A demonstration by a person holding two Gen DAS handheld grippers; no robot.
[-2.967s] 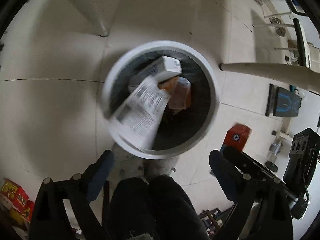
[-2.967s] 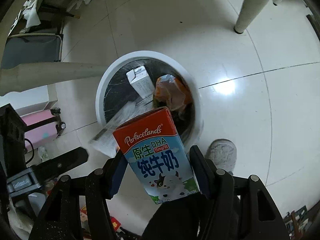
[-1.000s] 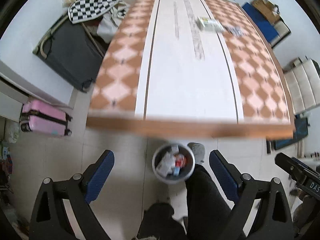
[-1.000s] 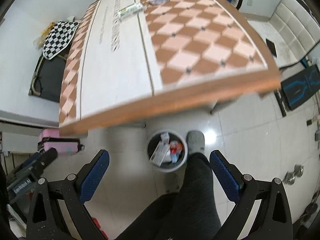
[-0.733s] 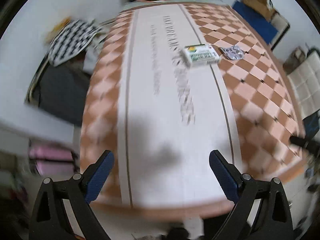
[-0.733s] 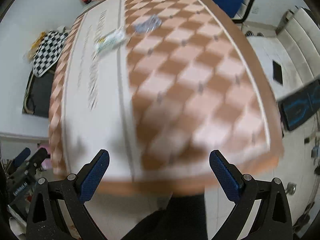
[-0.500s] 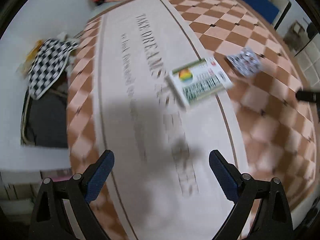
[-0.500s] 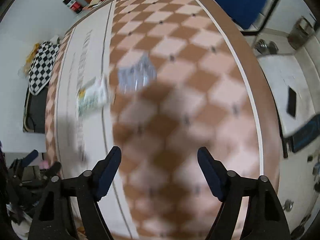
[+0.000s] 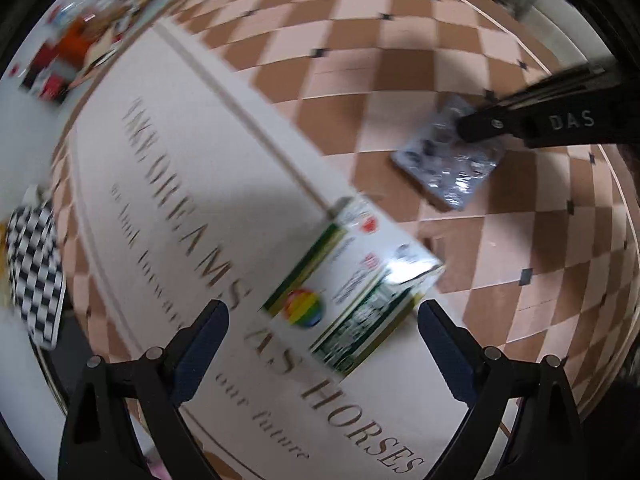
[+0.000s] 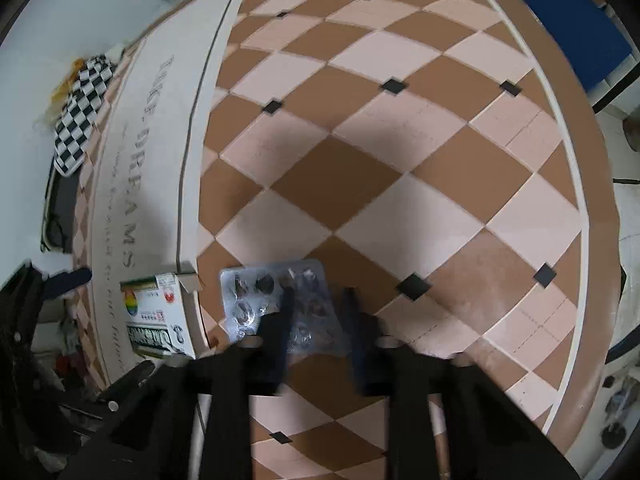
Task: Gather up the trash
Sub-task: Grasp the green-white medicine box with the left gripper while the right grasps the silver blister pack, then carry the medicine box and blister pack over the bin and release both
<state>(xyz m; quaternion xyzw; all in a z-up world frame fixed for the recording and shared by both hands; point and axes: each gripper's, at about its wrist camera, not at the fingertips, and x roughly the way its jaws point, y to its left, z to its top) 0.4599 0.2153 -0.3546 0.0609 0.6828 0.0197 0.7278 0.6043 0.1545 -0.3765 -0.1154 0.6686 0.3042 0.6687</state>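
Jaws of the right gripper [image 10: 316,304] had just been closing over the blister pack [image 10: 280,304] on the tabletop [image 10: 400,160], while the left gripper [image 9: 322,328] gaped above the medicine box [image 9: 352,284].

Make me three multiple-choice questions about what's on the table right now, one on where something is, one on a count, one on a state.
1. Where does the blister pack lie?
A. on the brown-and-pink checks
B. on the white strip with the lettering
C. on top of the box

2. How many pieces of trash lie near the grippers?
A. one
B. two
C. four

3. How does the left gripper stand?
A. open, around nothing
B. shut on the box
C. shut on the pack

Answers:
1 A: checks show all round the pack in both views.
2 B: only the box and the pack lie there; the far-end clutter is well away.
3 A: its fingers stand wide apart, the box still flat on the table ahead of them. The right gripper has been closing, its jaws narrowed over the pack.
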